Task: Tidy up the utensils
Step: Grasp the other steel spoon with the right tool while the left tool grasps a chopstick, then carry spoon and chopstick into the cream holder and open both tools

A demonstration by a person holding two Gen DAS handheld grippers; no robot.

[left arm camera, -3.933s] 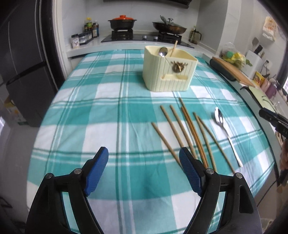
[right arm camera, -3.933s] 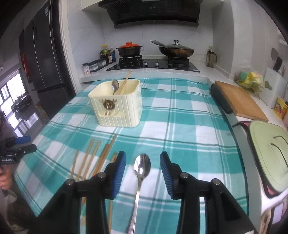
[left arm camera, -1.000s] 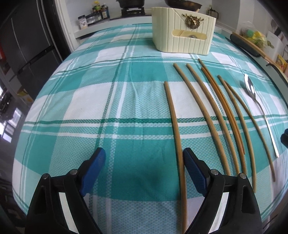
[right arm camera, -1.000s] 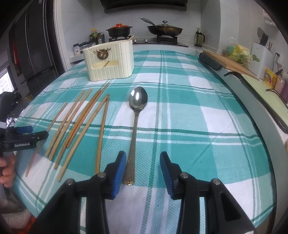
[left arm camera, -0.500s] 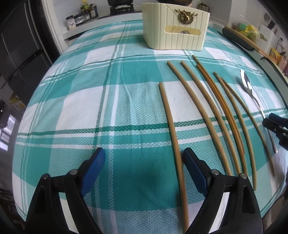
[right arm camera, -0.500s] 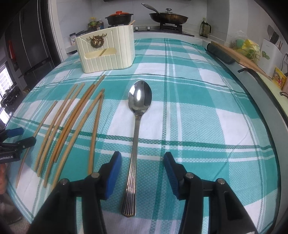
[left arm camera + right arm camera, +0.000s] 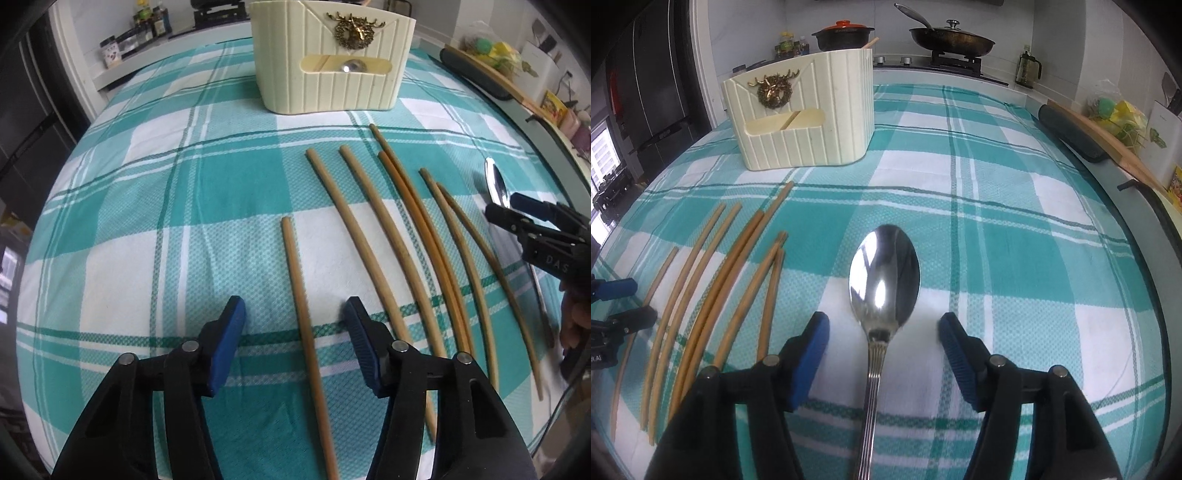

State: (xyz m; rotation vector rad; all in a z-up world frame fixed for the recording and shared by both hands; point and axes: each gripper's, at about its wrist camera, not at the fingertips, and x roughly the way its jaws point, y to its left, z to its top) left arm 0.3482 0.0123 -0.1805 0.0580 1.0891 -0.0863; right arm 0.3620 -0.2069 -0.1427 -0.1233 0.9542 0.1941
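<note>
Chopsticks [image 7: 373,236] are fanned out flat on the teal check cloth [image 7: 147,192], seven of them, just in front of the cream holder [image 7: 332,74]. Left gripper [image 7: 293,317] has just been closing but its pads aren't touching anything, the leftmost stick [image 7: 306,325] lies loose between them. Spoon [image 7: 884,280] sits to the right of the sticks, neck between the right gripper's [image 7: 884,326] pads, which have just been opening and stand clear of it
</note>
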